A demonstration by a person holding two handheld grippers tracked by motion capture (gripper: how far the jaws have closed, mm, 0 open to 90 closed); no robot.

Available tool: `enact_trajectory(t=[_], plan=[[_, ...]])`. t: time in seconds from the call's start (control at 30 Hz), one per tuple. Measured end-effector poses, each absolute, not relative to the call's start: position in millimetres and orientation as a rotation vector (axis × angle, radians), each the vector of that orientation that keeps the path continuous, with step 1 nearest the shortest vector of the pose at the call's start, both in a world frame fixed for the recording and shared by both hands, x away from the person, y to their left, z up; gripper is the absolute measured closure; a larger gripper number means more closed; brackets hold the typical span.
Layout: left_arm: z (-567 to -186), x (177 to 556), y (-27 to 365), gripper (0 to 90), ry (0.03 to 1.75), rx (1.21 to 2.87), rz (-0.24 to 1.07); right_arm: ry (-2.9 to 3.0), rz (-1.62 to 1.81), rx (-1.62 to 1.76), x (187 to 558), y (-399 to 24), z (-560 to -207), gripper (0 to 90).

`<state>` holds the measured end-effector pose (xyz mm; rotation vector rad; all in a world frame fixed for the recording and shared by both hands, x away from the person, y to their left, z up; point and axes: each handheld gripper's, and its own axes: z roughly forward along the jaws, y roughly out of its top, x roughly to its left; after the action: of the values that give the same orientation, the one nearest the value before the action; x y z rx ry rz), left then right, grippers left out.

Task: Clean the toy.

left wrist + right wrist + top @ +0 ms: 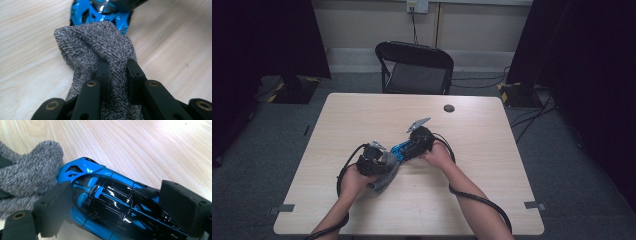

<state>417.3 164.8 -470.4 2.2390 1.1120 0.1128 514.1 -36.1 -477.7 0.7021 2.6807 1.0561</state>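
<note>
A blue and black toy car lies on the wooden table, near its middle. My right gripper straddles the car, with a pad pressed against each side. A grey knitted cloth is bunched up between the jaws of my left gripper, which is shut on it. The cloth's free end touches the nose of the car. In the high view the left gripper and right gripper face each other, with the car and cloth between them.
A small black round disc sits near the table's far edge. A black folding chair stands behind the table. Cables run across the grey floor at the right, and dark curtains hang on both sides.
</note>
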Motion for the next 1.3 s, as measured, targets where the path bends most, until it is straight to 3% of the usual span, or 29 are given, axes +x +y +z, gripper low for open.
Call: enact_trajectory(t=[0.9, 1.3], plan=[[-466.3, 408.1, 128.6, 75.0, 0.958, 2.269, 0.051, 2.672, 1.066, 0.694, 513.8, -36.2, -478.4, 11.3], [-441.8, 412.2, 159.4, 74.4, 0.993, 2.173, 0.122, 2.670, 1.075, 0.695, 513.6, -36.8, -478.8, 11.5]])
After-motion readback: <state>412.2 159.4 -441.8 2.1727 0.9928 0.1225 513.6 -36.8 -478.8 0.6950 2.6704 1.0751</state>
